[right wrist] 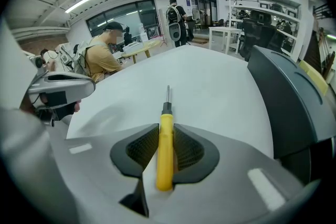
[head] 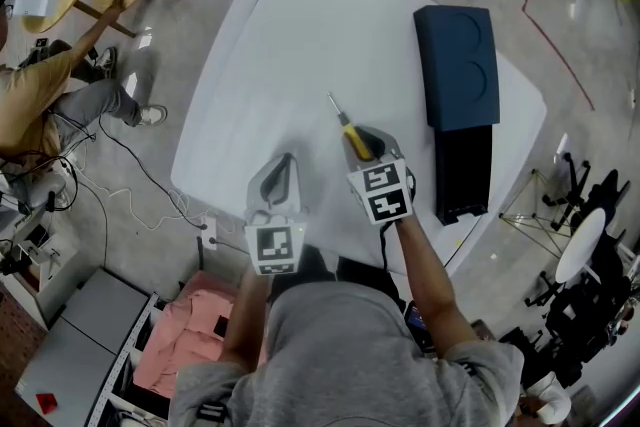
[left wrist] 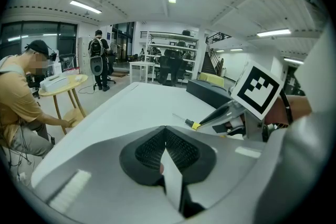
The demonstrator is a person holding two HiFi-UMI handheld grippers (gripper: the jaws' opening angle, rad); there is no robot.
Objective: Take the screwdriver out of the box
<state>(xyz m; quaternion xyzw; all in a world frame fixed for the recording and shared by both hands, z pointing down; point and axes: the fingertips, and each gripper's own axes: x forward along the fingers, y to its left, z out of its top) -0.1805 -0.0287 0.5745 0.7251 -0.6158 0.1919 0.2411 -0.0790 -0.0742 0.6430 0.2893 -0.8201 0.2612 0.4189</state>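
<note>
Head view: steeply down over white table [head: 300, 45]. Both gripper views: low, close, facing far across it; all share box [head: 455, 65].

Glossy yellow plastic screwdriver [right wrist: 165, 149] handle, metal shaft; smooth matt table [head: 300, 45].

in the head view the rear end of the screwdriver [head: 347, 128] handle is hidden under the right gripper [head: 368, 147], and its tip is too fine to tell its type. the box [head: 457, 65] lies open, but its black lower half is too dark to show what is inside. the near edge of the desk [head: 300, 35] disappears behind the wearer's shoulders. the seated person [head: 45, 95] in the tan shirt is cropped by the left edge. in the right gripper view the box runs off the right edge and the left gripper [right wrist: 84, 86] is partly lost at the left. in the left gripper view most of the screwdriver handle is hidden inside the right gripper, and the far people [left wrist: 97, 60] are too small to make out.
</note>
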